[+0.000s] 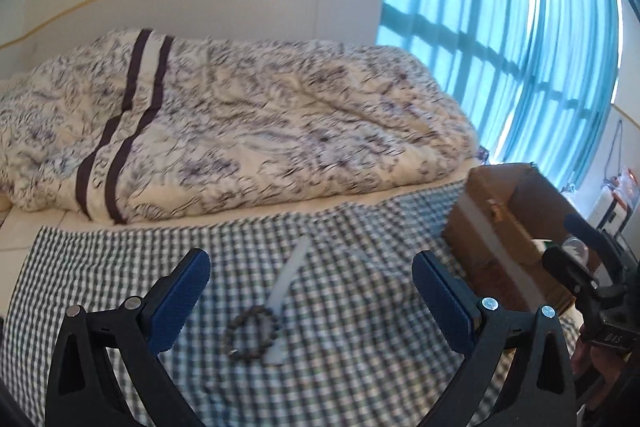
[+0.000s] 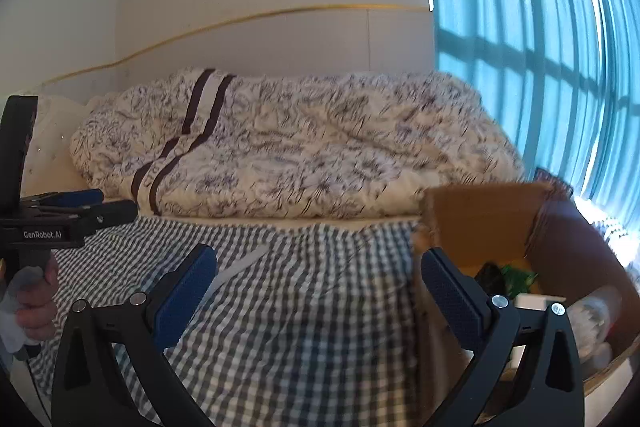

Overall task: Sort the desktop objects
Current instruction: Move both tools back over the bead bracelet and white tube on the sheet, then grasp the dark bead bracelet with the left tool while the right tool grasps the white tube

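On the side of the left claw (image 2: 76, 205), seen from the right wrist camera, white letters read "GenRobot.AI"; a hand (image 2: 34, 301) in a pale sleeve grips its handle below. A small plate on the right claw's body, caught at the edge of the left wrist view, carries letters that look like "DAS", too blurred to be sure. The duvet (image 1: 240, 123) piled on the bed has a pale band between two dark stripes with lettering on it, only partly legible.

The left claw (image 1: 312, 295) is spread wide and holds nothing. Between its blue pads (image 1: 176, 303), on the checked cloth (image 1: 360, 327), lies a dark beaded bracelet (image 1: 252, 333), touching a long white strip (image 1: 286, 287) that runs under its far side. What the strip is I cannot tell.

The right claw (image 2: 320, 291) is likewise wide apart and empty, above the cloth beside an open cardboard box (image 2: 480, 223). Inside the box I make out something dark, something green (image 2: 520, 277) and a white block, all half hidden by the claw's right finger and smeared by motion. Teal curtains (image 2: 540, 47) cover the window.
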The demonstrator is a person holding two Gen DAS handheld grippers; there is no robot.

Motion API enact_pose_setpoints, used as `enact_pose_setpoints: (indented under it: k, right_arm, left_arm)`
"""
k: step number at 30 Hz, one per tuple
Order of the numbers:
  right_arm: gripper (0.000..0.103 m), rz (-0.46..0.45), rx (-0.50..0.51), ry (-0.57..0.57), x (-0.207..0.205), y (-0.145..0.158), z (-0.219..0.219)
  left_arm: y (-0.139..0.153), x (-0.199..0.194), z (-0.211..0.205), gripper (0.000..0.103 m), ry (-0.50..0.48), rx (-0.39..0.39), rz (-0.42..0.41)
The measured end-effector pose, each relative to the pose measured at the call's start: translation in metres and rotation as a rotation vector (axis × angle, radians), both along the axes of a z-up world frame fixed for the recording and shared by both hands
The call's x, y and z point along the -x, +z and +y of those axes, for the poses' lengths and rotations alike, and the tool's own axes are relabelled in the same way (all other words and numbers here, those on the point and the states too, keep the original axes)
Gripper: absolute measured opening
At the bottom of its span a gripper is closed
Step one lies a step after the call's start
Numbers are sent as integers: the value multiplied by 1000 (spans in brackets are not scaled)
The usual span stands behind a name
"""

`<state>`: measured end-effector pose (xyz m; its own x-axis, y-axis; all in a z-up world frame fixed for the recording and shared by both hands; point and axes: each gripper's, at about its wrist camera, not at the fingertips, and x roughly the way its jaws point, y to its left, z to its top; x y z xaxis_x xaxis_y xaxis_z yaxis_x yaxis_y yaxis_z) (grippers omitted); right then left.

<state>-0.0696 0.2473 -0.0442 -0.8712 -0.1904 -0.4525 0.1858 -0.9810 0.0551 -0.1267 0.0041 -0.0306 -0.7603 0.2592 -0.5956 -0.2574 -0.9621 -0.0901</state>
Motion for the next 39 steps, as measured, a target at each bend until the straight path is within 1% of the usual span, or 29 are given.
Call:
enact_pose_setpoints:
  k: [3,8,10,14,18,20,25,27,31,34,37,38,39]
  right_arm:
    - [103,-37,-25,20,5,-13,-18]
    - [103,-53,-97,94,7,-34,-58]
    - [103,-47,-127,120,8,-42,-75]
    - [103,-30,-216,218,4,-64,-111]
    - [103,-6,-289,273,-2,-79,-134]
    - [103,-8,-298,311,-2,-85,-139]
    - [103,-81,-274,317,10,-99,-141]
    - [103,-102,-275,322,13,-103,-141]
    - [103,-115,-301,328,15,-110,-146]
    - [103,-126,-307,333,15,-113,-149]
    - [103,-152,-297,346,21,-118,-152]
    - [103,-162,-290,352,23,-119,-152]
    - [103,-174,-281,357,25,-120,-153]
  left_arm:
    - [-12,7,-17,103,18,12,-28]
    - [-32,14,-34,103,24,52,-53]
    - [-41,16,-36,103,14,76,-64]
    - [-63,23,-36,103,1,139,-87]
    - [-87,29,-36,103,-6,190,-122]
    - [-99,32,-37,103,-19,199,-146]
    - [-127,43,-40,103,-34,166,-221]
    - [-139,47,-38,103,-41,167,-243]
    - [-156,58,-33,103,-43,188,-269]
    - [-168,65,-31,103,-21,208,-288]
    - [-173,70,-32,103,-16,203,-288]
    - [-173,70,-33,102,-17,196,-284]
    - [-173,70,-34,96,-16,190,-280]
